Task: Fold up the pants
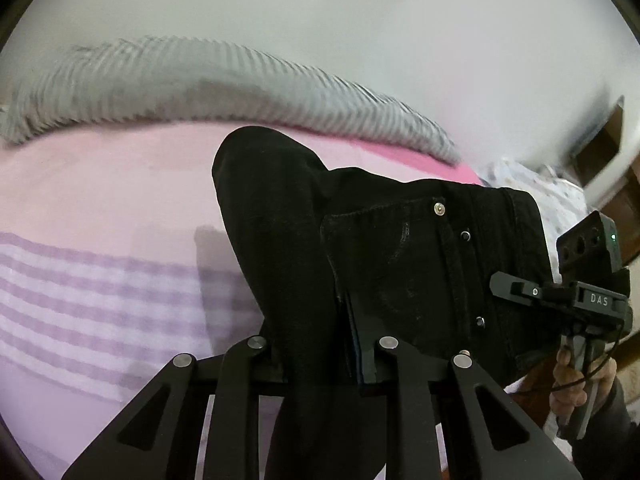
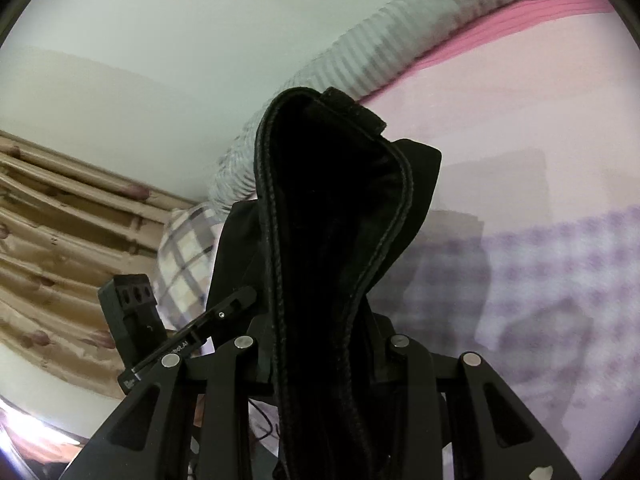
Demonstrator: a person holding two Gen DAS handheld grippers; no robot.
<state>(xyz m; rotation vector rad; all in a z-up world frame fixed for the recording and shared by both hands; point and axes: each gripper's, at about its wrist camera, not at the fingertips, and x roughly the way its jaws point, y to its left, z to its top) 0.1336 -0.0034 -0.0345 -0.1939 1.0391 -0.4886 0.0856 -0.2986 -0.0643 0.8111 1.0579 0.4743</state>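
Black pants (image 1: 384, 248) hang lifted above a pink bed sheet (image 1: 104, 184). My left gripper (image 1: 324, 356) is shut on a bunch of the black fabric beside the front pocket and rivet. My right gripper (image 2: 324, 344) is shut on the pants (image 2: 320, 208) at a thick stitched seam that stands up in front of the camera. The right gripper also shows in the left wrist view (image 1: 576, 300), at the pants' right edge, held by a hand. The left gripper shows in the right wrist view (image 2: 216, 312), low on the left.
The bed has a purple striped part (image 1: 80, 292) near me. A grey striped bolster (image 1: 224, 84) lies along the far side by a white wall. A checked pillow (image 2: 184, 256) and beige curtains (image 2: 60, 232) are on the left in the right wrist view.
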